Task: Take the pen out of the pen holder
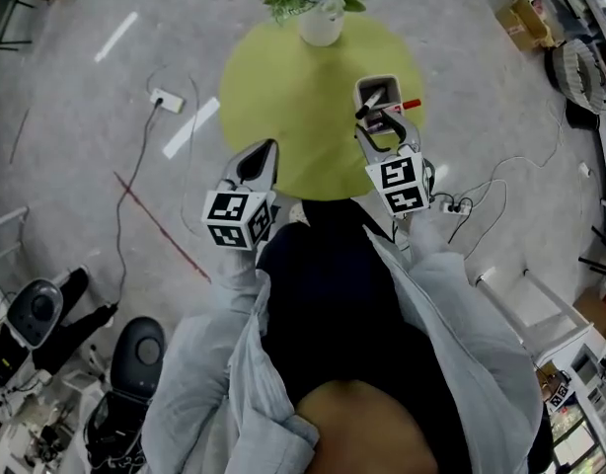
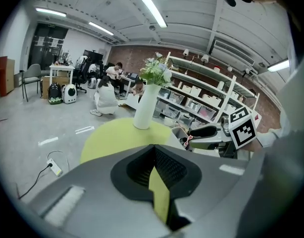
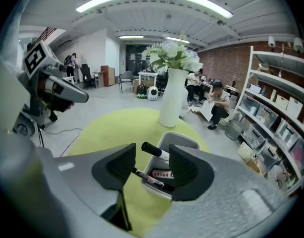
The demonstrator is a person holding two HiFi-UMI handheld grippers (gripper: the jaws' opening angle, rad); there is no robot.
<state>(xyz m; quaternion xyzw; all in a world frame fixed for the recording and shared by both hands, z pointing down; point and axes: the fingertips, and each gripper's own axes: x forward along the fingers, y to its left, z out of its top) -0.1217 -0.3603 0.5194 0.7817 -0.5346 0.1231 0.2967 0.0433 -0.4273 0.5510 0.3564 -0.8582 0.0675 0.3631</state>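
One pen (image 3: pixel 152 149), btm hid in pen holder (image 3: pixel 180 135).

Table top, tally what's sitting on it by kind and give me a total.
Vase of flowers: 1
Pen holder: 1
Pens in the holder: 3 visible
Total: 5

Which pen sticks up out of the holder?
The thick white marker with the black cap, leaning above the rim; the thin black pen lies low across the near edge of the holder.
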